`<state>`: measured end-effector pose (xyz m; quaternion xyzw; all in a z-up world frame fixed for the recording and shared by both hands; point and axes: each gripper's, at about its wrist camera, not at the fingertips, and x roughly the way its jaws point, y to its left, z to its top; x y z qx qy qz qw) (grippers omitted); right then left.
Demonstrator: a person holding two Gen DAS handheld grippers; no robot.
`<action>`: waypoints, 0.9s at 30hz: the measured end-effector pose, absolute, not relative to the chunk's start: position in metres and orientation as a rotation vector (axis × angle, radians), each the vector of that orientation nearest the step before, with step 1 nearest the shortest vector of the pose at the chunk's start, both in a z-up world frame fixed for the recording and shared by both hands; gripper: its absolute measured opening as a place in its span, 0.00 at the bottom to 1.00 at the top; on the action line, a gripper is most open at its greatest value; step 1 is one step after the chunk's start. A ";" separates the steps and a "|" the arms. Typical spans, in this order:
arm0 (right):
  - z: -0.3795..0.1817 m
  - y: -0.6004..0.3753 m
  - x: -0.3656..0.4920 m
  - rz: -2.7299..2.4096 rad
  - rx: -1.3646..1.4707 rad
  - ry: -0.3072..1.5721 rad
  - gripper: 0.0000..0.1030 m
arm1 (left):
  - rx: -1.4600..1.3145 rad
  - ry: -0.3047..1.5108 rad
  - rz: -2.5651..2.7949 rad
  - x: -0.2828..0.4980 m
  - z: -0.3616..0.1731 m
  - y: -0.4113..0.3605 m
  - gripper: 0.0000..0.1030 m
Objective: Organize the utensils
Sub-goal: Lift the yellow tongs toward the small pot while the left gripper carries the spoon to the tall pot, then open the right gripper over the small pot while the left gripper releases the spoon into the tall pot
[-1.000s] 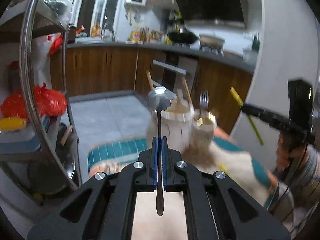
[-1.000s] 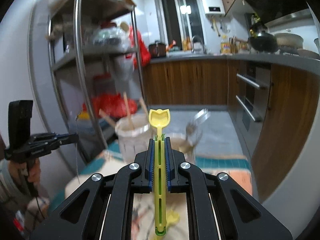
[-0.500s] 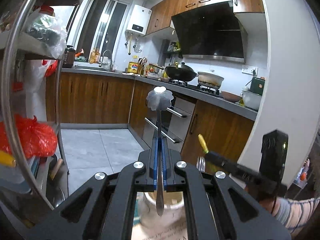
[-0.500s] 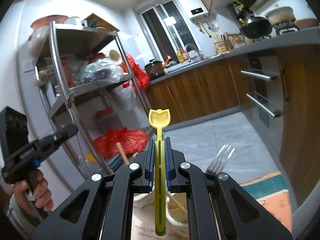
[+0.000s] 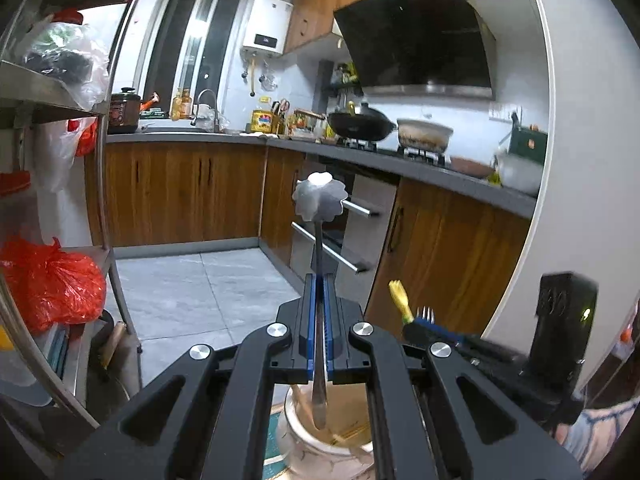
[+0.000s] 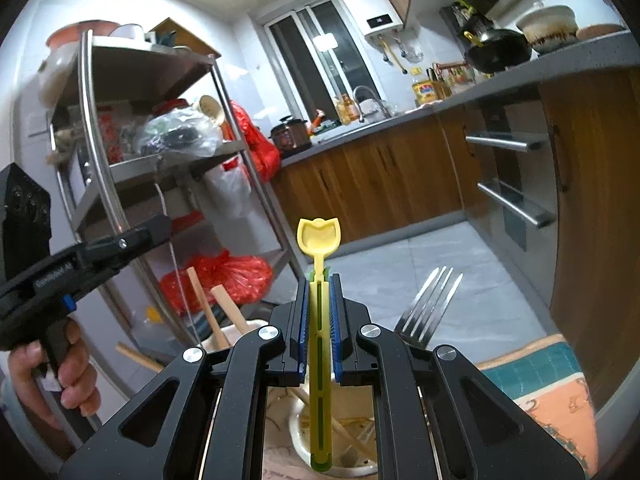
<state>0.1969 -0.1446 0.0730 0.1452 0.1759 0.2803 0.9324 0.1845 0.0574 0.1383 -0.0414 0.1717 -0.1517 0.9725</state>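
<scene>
My left gripper [image 5: 319, 280] is shut on a metal spoon [image 5: 318, 200] with a flower-shaped bowl, held upright, handle end over a white utensil holder [image 5: 320, 446] below. My right gripper [image 6: 319, 280] is shut on a yellow plastic spoon [image 6: 319, 236], held upright, handle end over the white holder [image 6: 352, 468]. A metal fork [image 6: 430, 306] and wooden chopsticks [image 6: 202, 306] stand in holders behind the right gripper's fingers. The right gripper [image 5: 416, 330] shows in the left wrist view, the left gripper [image 6: 160, 226] in the right wrist view.
A metal shelf rack [image 6: 152, 160] with red bags stands to the left. Wooden kitchen cabinets [image 5: 180, 192] and a counter with a wok [image 5: 356, 122] run behind. A patterned cloth [image 6: 556, 384] covers the table under the holders.
Both grippers have tilted upward and moved over the holders, so the views now show more kitchen and less table. Both spoons stay gripped.
</scene>
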 end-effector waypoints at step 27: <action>0.111 -0.192 0.135 0.585 0.256 0.322 0.63 | -0.039 0.370 -0.280 0.134 0.152 0.065 0.23</action>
